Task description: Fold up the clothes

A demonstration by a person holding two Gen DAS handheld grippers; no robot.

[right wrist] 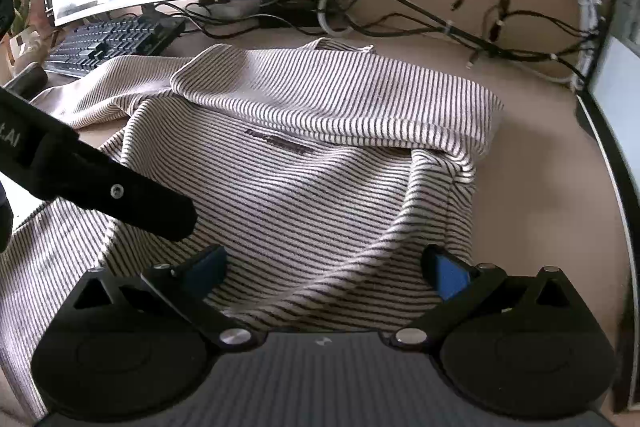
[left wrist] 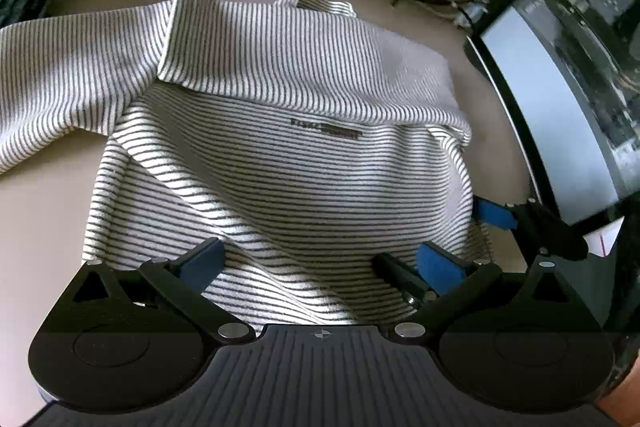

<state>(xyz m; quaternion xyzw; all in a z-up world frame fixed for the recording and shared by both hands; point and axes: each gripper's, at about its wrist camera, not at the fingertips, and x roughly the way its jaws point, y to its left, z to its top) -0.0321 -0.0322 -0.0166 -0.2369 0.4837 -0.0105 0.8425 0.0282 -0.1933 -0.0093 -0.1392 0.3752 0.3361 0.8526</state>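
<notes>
Beige desk (left wrist: 48, 211); tangled cables (right wrist: 400, 11).

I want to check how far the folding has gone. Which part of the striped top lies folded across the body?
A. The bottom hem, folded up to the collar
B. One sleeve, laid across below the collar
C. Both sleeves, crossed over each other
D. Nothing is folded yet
B: one sleeve lies across the striped top just below the collar, while the other sleeve is spread out to the side.
</notes>
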